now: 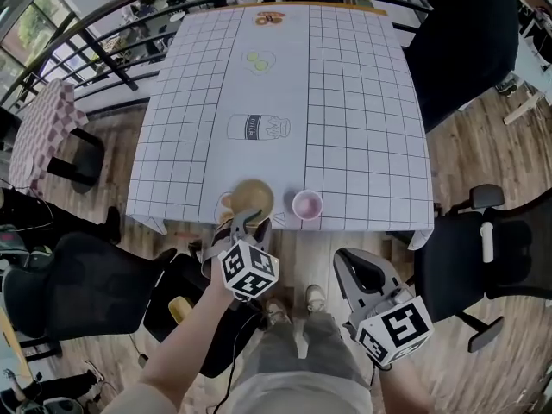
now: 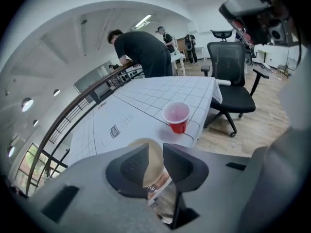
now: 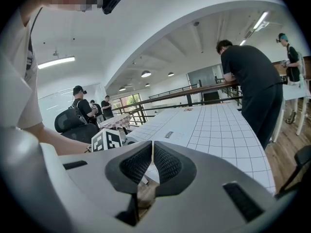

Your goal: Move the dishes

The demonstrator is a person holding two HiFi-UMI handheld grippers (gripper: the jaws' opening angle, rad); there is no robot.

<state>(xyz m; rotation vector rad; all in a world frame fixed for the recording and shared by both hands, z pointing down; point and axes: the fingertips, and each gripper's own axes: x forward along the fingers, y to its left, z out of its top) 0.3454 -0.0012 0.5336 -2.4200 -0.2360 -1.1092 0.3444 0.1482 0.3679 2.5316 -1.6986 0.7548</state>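
Left gripper (image 1: 248,223) jaws apart at tan bowl (image 1: 252,197), right gripper (image 1: 352,266) closed

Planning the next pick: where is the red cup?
Head view: the red cup stands right of the tan bowl, at the near edge of the table.

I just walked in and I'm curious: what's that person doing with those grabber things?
A person stands at the near edge of the checked table with a hand-held gripper in each hand. The left hand-held gripper is at the tan bowl, jaws apart around its rim, not squeezing. A red cup sits beside the bowl, untouched. The right hand-held gripper is shut and empty, held back off the table.
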